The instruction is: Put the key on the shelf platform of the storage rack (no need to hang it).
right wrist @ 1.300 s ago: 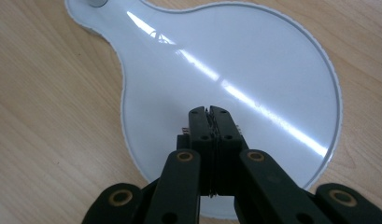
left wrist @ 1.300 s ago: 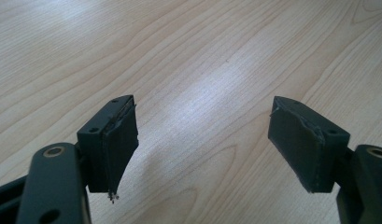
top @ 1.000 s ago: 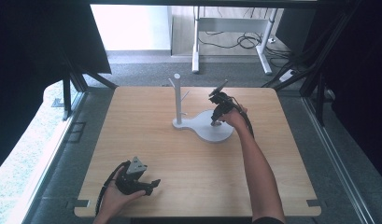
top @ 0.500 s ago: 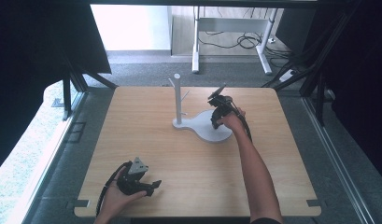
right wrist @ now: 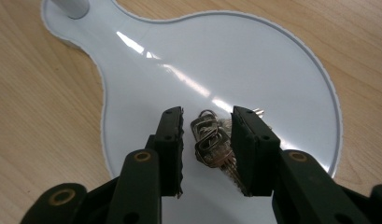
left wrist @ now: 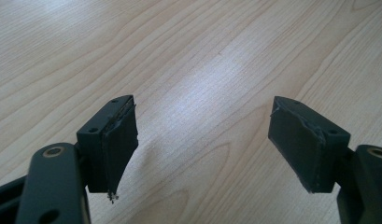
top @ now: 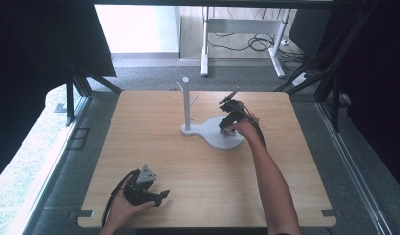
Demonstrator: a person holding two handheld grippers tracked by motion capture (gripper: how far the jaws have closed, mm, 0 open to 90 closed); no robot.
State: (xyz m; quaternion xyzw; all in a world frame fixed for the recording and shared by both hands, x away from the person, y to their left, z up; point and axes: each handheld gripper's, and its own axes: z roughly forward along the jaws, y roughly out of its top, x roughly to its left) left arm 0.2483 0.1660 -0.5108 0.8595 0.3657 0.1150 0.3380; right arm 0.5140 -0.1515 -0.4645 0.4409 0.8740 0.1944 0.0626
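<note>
High view looks down on the whole table (top: pixel 197 196); both gripper views sit close over its wood.

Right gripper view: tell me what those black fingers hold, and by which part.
Nothing is held: the right gripper has just been opening, and the bunch of metal keys lies loose between its fingers on the white plastic stand base.

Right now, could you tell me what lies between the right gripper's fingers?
A bunch of keys lies on the white tray between the right gripper's fingers, which have just been opening; the right gripper view shows it.

Black tongs (right wrist: pixel 206 140), brass-ringed pivot screws, trailing cables.
</note>
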